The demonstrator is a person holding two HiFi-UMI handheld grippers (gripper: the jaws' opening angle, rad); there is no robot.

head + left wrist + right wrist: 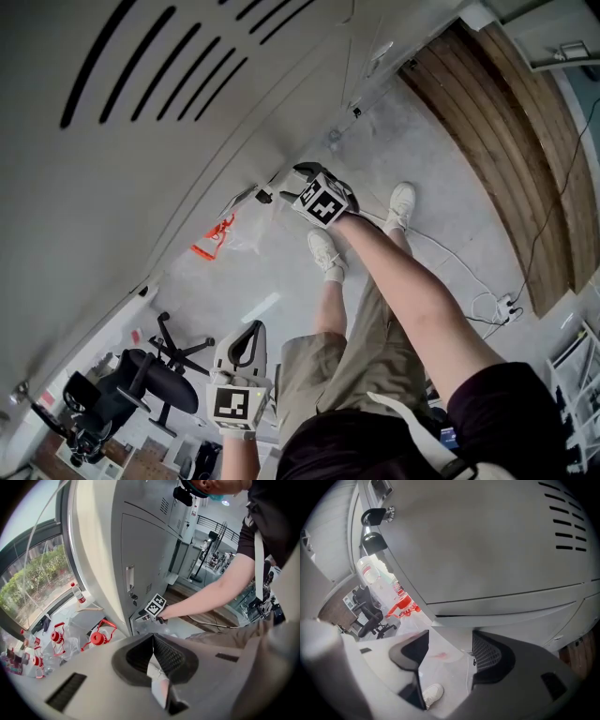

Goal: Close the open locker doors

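Grey metal lockers (141,122) fill the left of the head view. Their lowest door (143,559) has a handle with a lock (130,579). My right gripper (281,190) is stretched down to this door's bottom corner, close to the floor. In the right gripper view the vented door (487,541) looms just above the right gripper (447,651), whose jaws stand open with nothing between them; a dark gap runs under the door's lower edge (440,616). My left gripper (246,339) hangs back near my hip, its jaws shut and empty (153,640).
Plastic water jugs with red handles (96,637) lie on the floor beside the lockers. A black office chair (141,384) stands behind. A wooden bench (506,141), a white cable and a power strip (502,305) are at the right. My white shoes (328,253) are near the locker.
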